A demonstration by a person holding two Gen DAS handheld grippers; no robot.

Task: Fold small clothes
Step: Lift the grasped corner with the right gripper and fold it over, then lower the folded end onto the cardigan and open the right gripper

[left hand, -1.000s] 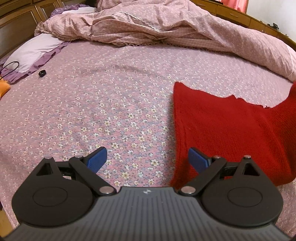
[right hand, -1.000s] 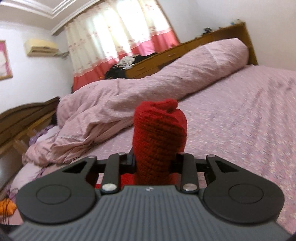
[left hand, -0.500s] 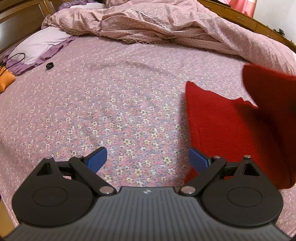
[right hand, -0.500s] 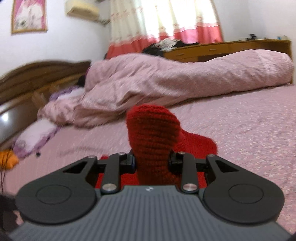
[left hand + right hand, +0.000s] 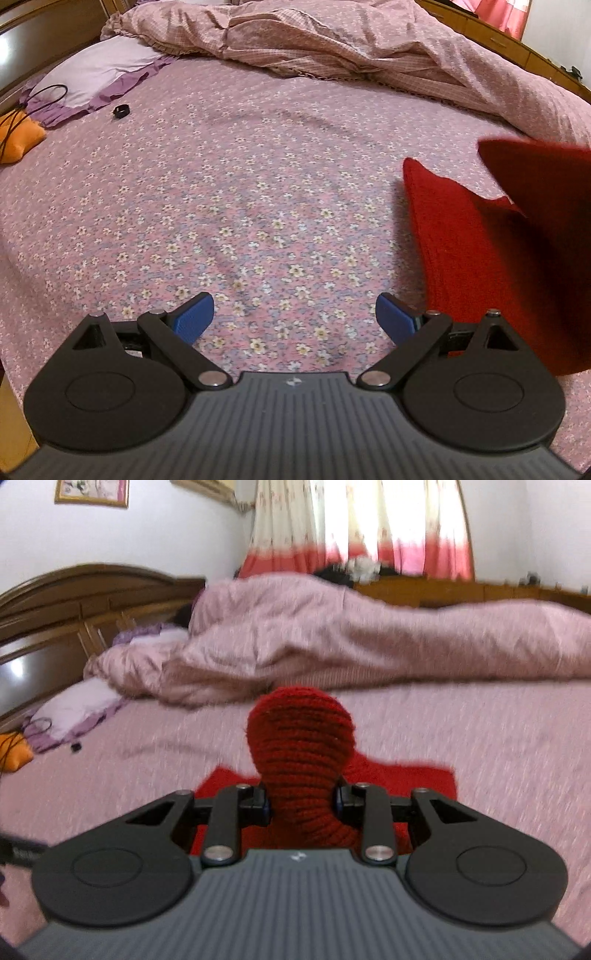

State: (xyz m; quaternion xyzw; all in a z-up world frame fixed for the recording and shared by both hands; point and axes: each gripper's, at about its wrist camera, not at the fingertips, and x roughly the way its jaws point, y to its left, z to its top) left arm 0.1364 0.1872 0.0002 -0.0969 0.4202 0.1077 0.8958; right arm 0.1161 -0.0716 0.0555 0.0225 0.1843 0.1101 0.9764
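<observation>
Up close, the right gripper (image 5: 301,802) has its fingers (image 5: 263,805) clenched on a bunched fold of the red knitted garment (image 5: 301,753), which bulges upward between them while the rest lies flat on the bed (image 5: 498,746) just beyond. By contrast, the left gripper (image 5: 294,317) has its blue fingers (image 5: 194,317) spread wide and released, with nothing between them, above the flowered sheet. To their right lies the garment, one flap lifted at the far right edge. Farther off, a rumpled pink quilt (image 5: 351,48) crosses the bed; a lilac pillow (image 5: 92,75), a small black ring (image 5: 122,110) and an orange object (image 5: 18,138) sit far left.
</observation>
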